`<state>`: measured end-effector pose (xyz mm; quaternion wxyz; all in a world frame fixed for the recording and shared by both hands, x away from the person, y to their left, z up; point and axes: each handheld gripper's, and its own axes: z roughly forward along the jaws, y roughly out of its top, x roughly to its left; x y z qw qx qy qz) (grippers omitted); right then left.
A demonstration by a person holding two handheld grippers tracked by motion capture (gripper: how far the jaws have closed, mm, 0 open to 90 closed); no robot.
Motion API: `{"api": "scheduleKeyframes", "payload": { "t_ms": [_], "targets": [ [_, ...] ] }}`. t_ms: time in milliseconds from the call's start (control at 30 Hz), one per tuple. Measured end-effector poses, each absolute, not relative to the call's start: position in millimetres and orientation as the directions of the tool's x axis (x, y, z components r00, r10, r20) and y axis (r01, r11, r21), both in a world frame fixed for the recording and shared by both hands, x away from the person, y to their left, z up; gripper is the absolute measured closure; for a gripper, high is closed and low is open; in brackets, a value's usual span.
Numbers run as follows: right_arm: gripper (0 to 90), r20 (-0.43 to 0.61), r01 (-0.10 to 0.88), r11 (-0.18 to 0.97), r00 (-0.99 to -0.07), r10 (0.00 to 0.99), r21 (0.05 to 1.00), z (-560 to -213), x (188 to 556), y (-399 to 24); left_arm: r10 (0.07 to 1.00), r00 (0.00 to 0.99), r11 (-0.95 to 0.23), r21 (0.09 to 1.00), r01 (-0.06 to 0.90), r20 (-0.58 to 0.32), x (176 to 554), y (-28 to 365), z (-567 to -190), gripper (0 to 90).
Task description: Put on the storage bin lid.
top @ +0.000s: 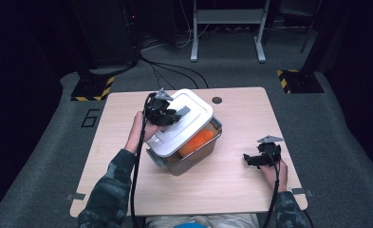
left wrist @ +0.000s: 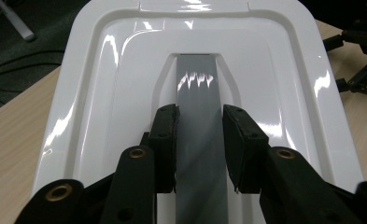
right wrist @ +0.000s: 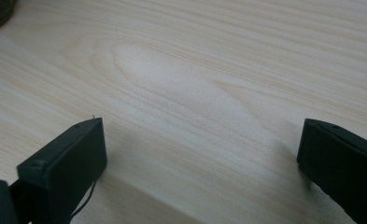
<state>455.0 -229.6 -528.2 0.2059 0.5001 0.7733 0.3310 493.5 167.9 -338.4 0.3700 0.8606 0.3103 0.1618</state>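
Left gripper (left wrist: 200, 140) clamped on the grey handle (left wrist: 197, 79) of the white lid (left wrist: 102, 70), one jaw pressed to each long side, so the handle's long axis runs straight ahead out of the jaws and away along the lid's middle. Lid hanging tilted from that grip, skewed over the clear box (top: 196, 159) and only half covering it, near corner of the box poking out below. Orange thing (top: 197, 141) sitting inside, peeking out under the lid's edge, can't really tell what it is. Looks like the lid either gets squared up over the box or carried off, and either way that's the left hand's (top: 139, 130) job since it's the one already on it. Further off to the side, right gripper (top: 262, 156) parked low over bare table (right wrist: 195, 70), jaws spread wide, nothing between them, well apart from the box.
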Motion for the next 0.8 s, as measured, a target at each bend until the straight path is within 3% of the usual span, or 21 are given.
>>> {"api": "scheduleKeyframes", "payload": {
  "t_ms": [800],
  "targets": [
    [0.8, 0.013, 0.637, 0.28, -0.415, 0.91, 0.718, -528, 455, -230, 0.595, 0.804, -0.607, 0.649, 0.457, -0.01, 497, 137, -371, 66.2]
  ]
}}
